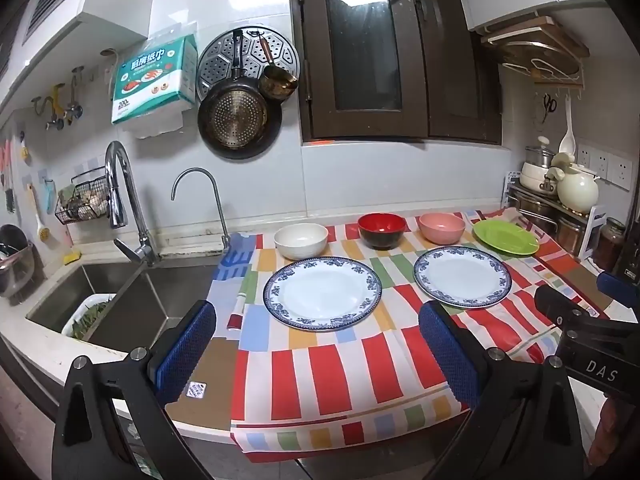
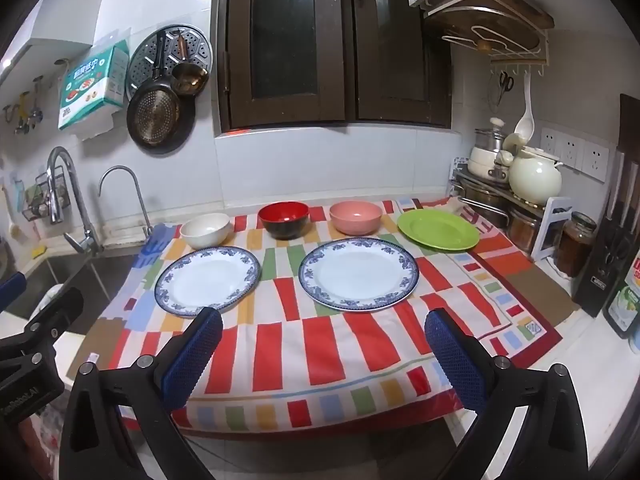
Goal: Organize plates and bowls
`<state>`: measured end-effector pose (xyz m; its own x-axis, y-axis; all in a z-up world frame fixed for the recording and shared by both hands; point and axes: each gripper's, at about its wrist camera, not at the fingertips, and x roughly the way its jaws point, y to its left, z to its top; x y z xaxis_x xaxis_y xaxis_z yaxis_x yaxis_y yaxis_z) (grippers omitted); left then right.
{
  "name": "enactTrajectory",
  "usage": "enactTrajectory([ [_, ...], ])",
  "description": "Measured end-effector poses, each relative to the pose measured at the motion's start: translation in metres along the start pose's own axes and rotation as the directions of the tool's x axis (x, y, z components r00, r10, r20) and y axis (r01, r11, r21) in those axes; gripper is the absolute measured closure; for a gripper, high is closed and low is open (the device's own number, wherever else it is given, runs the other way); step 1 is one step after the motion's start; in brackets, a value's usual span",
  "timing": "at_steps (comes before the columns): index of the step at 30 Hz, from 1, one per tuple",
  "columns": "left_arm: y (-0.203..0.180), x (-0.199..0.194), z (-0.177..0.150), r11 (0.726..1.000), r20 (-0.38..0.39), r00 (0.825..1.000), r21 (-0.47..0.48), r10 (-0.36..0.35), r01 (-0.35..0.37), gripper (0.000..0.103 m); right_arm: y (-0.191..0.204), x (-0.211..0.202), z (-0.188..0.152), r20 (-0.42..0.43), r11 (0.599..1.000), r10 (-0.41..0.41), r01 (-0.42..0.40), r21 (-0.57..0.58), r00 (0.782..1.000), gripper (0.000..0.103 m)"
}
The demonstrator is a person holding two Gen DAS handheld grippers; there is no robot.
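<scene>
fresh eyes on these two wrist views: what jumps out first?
The loud striped cloth covering the counter, with two blue-rimmed plates side by side at its middle. Behind them runs a row: white bowl, red-and-black bowl, pink bowl, then a green plate at the far right. Both grippers hang wide open over the near edge, empty.

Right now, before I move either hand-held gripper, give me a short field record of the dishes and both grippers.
bowls: white bowl, red-and-black bowl, pink bowl, back row, apart
plates: left blue-rimmed plate, right blue-rimmed plate, front row; green plate, back right
surface: striped cloth
left hand-held gripper: open, empty
right hand-held gripper: open, empty
</scene>
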<state>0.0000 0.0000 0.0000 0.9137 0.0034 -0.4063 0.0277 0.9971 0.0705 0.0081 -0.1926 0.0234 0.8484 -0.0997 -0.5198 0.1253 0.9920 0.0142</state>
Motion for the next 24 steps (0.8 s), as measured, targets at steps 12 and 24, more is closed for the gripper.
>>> enactTrajectory([
  [12,0.003,-0.003,0.004,1.000,0.028,1.000,0.005,-0.015,0.015,0.000,-0.007,-0.007,0.002,0.016,1.000,0.013,-0.013,0.006,1.000,0.001],
  [24,0.008,-0.007,0.005,1.000,0.032,0.999,0.006,-0.026,0.026,0.000,0.004,-0.008,0.003,0.017,1.000,0.018,-0.018,0.019,1.000,0.001],
])
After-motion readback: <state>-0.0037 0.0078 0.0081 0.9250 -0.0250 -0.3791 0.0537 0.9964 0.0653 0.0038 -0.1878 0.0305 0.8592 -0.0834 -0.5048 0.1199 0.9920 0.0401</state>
